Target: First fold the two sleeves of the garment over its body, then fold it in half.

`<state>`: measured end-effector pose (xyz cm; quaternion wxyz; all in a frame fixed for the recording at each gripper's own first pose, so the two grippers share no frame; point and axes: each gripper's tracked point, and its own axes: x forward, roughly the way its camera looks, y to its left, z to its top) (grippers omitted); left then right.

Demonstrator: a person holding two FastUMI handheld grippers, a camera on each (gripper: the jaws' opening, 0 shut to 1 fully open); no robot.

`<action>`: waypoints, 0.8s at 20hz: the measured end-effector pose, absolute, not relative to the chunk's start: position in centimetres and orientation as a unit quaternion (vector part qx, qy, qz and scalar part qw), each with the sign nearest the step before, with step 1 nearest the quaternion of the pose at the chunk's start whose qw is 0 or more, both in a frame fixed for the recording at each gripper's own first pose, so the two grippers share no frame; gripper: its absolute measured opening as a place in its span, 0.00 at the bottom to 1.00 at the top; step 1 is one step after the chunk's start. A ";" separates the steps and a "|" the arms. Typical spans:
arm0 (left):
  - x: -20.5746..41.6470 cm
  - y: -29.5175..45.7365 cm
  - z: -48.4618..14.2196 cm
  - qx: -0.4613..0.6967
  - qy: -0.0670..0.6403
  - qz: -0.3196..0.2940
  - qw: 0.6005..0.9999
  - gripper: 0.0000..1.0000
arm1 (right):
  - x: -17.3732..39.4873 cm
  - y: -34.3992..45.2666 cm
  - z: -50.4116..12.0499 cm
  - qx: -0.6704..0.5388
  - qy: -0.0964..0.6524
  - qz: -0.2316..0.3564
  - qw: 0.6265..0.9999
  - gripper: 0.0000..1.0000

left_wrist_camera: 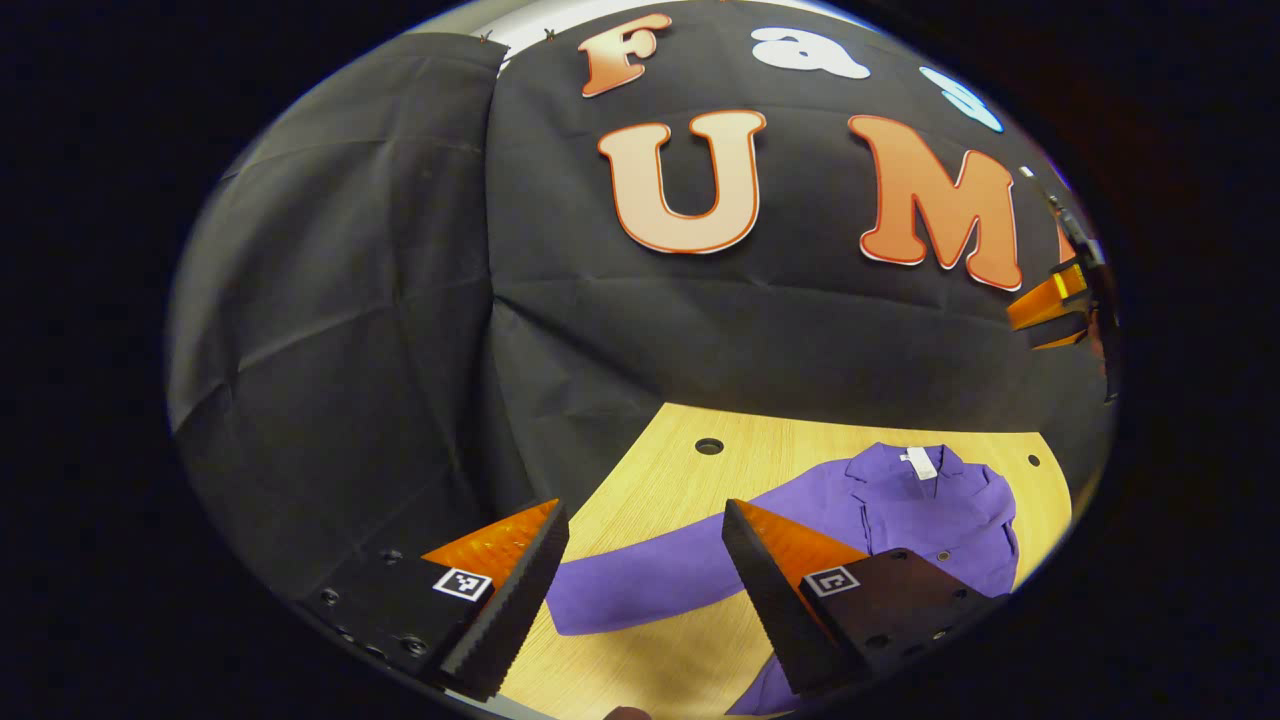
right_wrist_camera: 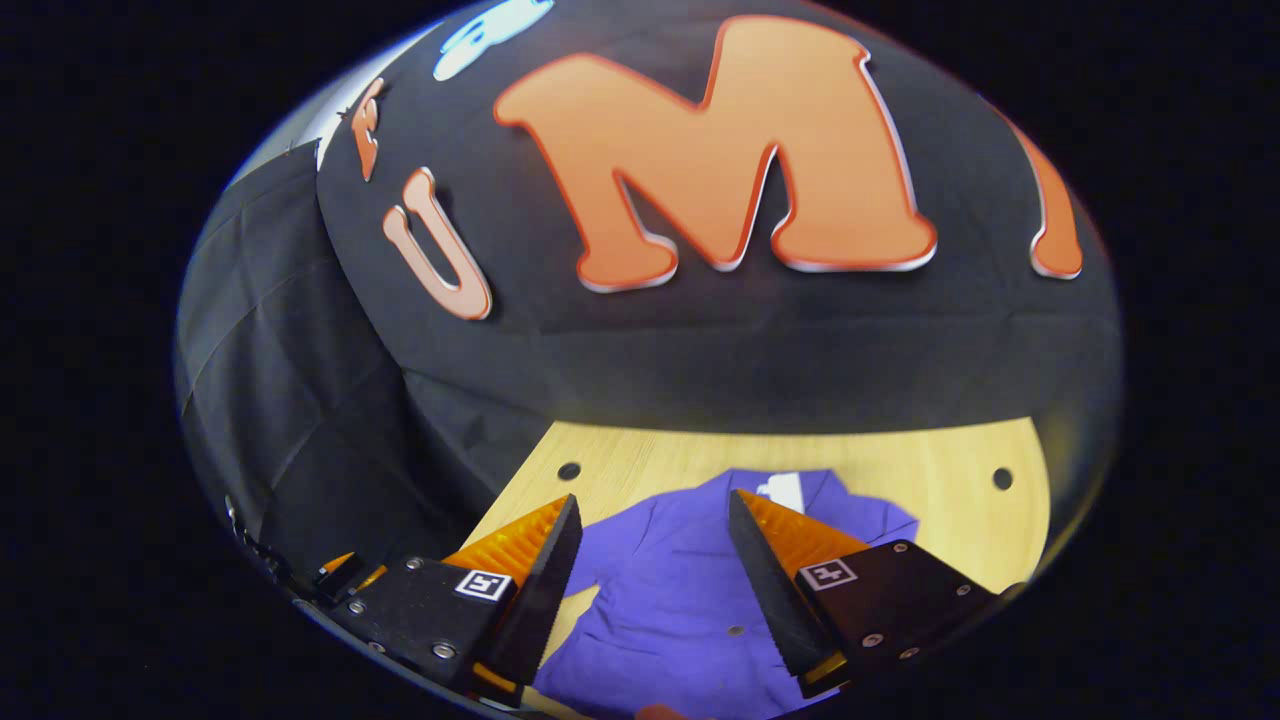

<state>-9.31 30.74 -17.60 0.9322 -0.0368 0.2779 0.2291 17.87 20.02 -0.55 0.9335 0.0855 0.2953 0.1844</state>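
Open left gripper (left_wrist_camera: pixel 645 575) above purple shirt (left_wrist_camera: pixel 930 515)

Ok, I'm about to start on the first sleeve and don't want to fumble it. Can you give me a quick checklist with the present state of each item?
1. Left tongs open and empty: ok.
2. Right tongs open and empty: ok.
3. Purple shirt lying on the wooden table, collar away from you: ok.
4. Sleeve stretched out flat, not yet folded, in front of the left tongs: ok.
5. Other sleeve spread out: cannot tell.
6. Hem lying flat: cannot tell.
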 end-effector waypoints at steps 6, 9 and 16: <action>-7.9 34.3 -22.4 -0.122 0.368 0.241 0.889 0.98 | 15.6 11.9 6.4 0.051 0.189 0.117 0.974 0.95; -8.1 34.8 -26.9 -0.162 0.438 0.233 0.853 0.99 | 13.6 8.6 8.3 0.014 0.149 0.082 0.985 0.95; -10.8 35.9 -36.0 -0.241 0.555 0.216 0.766 0.98 | 8.5 5.5 10.4 -0.037 0.100 0.023 0.994 1.00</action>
